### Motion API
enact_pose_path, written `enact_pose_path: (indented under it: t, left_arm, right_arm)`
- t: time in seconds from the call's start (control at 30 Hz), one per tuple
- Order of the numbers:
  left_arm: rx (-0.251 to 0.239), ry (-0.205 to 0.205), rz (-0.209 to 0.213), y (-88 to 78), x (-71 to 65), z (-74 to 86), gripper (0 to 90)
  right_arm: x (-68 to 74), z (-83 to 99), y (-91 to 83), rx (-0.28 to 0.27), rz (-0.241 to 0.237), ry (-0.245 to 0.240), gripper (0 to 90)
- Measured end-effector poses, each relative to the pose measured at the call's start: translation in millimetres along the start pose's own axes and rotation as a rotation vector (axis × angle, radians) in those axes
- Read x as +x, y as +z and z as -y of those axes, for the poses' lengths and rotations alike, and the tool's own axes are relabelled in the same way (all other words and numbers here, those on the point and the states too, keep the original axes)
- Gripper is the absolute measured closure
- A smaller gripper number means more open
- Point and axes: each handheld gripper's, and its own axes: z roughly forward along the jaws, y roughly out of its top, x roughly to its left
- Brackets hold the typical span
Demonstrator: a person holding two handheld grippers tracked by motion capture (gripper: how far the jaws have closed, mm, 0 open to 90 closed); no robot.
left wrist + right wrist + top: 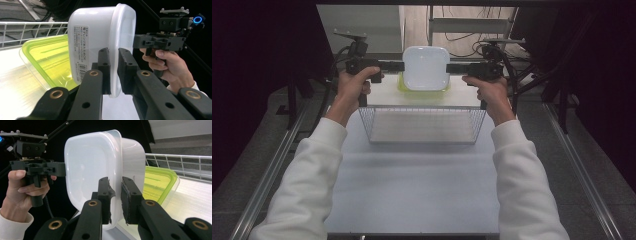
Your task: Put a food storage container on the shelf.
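Observation:
A white plastic container hangs over the far part of the table, gripped from both sides. My left gripper is shut on its left rim and my right gripper on its right rim. In the left gripper view the jaws pinch the rim of the white container, whose labelled underside shows. In the right gripper view the jaws clamp the opposite rim of the container. Just below and behind it lies a yellow-green translucent box.
A wire basket stands on the white table, nearer the person than the green box. Metal rails run along both table sides. Cables and a frame sit at the back. Each gripper view also shows the other hand's gripper.

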Motion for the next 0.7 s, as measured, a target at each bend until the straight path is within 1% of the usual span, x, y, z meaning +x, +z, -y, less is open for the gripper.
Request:
enact_pose_path:
  t: [0.13,0.23,0.33,0.43,0.5,0.6,0.7]
  left_arm:
    - [0.003,-0.012,-0.009,1.9,3.0,-1.1,80.7]
    - [0.007,-0.023,-0.009,2.7,5.6,-2.3,80.6]
    - [0.018,-0.046,-0.016,3.0,9.9,-4.1,80.3]
    - [0.022,-0.062,-0.010,3.7,13.1,-6.1,80.2]
    - [0.023,-0.079,-0.004,4.4,15.6,-7.5,80.1]
    - [0.025,-0.115,0.007,5.4,20.5,-10.1,80.1]
    - [0.023,-0.153,0.018,6.2,25.1,-12.9,80.1]
  right_arm:
    - [-2.8,-0.3,2.7,0.000,-0.002,0.011,78.0]
    - [-5.4,-1.0,3.5,-0.009,-0.012,0.032,78.1]
    - [-6.9,-2.5,4.7,-0.006,-0.027,0.049,78.3]
    - [-6.7,-5.5,6.4,-0.002,-0.021,0.054,78.2]
    - [-7.4,-7.2,7.2,0.002,-0.018,0.062,78.1]
    - [-9.8,-10.0,9.1,0.003,-0.018,0.077,77.7]
    - [-13.4,-12.4,11.7,0.000,-0.030,0.097,77.4]
